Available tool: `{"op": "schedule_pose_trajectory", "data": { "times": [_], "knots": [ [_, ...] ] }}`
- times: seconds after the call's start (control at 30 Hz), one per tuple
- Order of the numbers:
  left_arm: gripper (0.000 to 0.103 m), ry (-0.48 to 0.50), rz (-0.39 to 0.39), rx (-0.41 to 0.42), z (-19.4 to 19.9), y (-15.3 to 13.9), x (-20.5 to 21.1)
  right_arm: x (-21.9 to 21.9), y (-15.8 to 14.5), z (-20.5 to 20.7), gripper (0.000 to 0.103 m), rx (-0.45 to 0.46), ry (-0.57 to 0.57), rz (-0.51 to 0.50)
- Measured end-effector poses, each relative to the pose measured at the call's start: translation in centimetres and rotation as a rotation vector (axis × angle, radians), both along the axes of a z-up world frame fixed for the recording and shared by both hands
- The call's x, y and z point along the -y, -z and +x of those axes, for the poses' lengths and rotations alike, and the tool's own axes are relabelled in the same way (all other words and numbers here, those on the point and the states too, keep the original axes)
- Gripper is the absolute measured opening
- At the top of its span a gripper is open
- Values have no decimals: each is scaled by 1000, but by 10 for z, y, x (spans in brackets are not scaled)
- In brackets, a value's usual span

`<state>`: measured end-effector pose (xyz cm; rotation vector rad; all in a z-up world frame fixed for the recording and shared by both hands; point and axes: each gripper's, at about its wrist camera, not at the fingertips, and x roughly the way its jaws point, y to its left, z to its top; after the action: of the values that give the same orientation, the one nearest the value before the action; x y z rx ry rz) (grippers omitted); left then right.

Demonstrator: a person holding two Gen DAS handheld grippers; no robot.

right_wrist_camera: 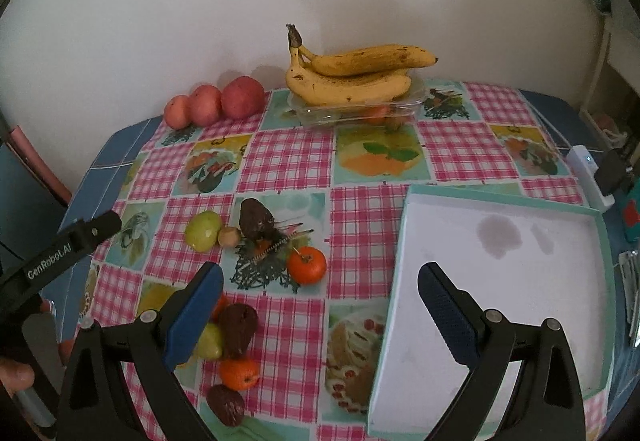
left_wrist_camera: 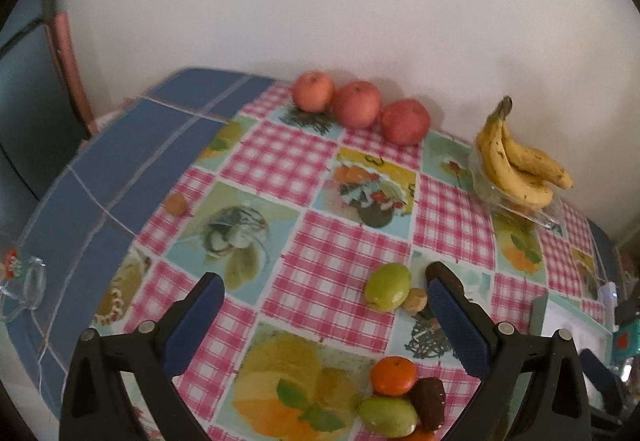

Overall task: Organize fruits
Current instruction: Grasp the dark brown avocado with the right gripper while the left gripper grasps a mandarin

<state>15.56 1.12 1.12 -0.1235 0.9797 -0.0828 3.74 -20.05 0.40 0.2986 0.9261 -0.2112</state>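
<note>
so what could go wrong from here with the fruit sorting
1. The bananas lie on top of a shallow clear container, overhanging it; a nudge could tip them off.
2. The three red fruits sit in a row near the table's far edge and might roll if bumped.
3. The small round fruit touches the green fruit, so the open left gripper could knock one aside.

Cloth point(right_wrist_camera: 288, 161): pink-white check with fruit-print squares, blue border. Bananas point(right_wrist_camera: 352, 77): yellow, brown-speckled. Apples point(right_wrist_camera: 216, 103): red. Box point(right_wrist_camera: 500, 281): white inside, teal rim. Oranges point(right_wrist_camera: 306, 265): orange. Gripper pads point(right_wrist_camera: 448, 317): blue.
</note>
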Motion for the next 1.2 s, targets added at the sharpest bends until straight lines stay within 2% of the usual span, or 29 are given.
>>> {"op": "schedule_pose_trajectory", "data": {
  "times": [0.17,0.3,0.33,0.4,0.43,0.47,0.5,0.53,0.63,0.87,1.03,1.2],
  "knots": [
    [103,-1,37,-120,7,25,3,-7,14,22,97,-37,-54,36],
    [101,5,-29,-176,5,36,2,-19,28,32,91,-77,-92,34],
    [97,7,-26,-180,3,36,3,-21,31,33,87,-80,-102,40],
    [86,10,-6,-196,2,40,7,-26,36,34,85,-93,-125,36],
    [83,13,-9,-209,2,42,8,-27,38,35,79,-98,-129,37],
    [82,14,-27,-227,3,46,8,-29,40,35,68,-106,-133,42],
    [79,13,-55,-249,4,49,7,-29,43,34,64,-116,-137,60],
    [72,10,-84,-271,4,53,6,-29,46,34,64,-124,-139,80],
    [64,-14,-128,-317,5,64,1,-31,55,34,62,-143,-147,117],
    [63,-28,-148,-342,3,72,1,-36,77,35,50,-203,-167,235],
    [63,-8,-158,-340,2,70,5,-43,85,35,47,-226,-186,288],
    [63,8,-181,-345,2,70,8,-49,90,36,35,-237,-197,321]
  ]
}}
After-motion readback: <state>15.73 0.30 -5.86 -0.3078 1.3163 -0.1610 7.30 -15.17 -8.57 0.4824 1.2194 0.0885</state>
